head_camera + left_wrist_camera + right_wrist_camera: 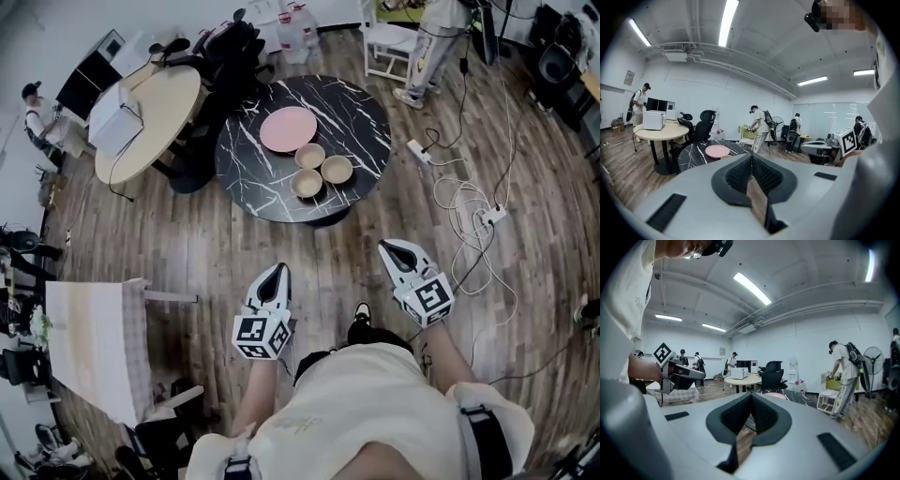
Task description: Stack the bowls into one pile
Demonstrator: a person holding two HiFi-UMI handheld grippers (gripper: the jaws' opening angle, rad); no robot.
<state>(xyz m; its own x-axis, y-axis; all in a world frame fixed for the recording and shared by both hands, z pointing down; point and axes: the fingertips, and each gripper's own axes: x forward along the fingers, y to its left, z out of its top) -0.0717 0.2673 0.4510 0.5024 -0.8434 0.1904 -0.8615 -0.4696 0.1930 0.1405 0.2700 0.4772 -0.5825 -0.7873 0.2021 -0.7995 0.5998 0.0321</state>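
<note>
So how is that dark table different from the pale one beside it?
The dark table is black with white marble veins; the pale table is plain light wood. The dark table carries a pink plate and three bowls side by side, not stacked; the pale table carries a white box. Both have round tops.

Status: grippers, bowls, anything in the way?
Left gripper and right gripper both shut, empty, short of the table. Three bowls unstacked, clustered beside the pink plate. Nothing between grippers and table; floor cables off right.
</note>
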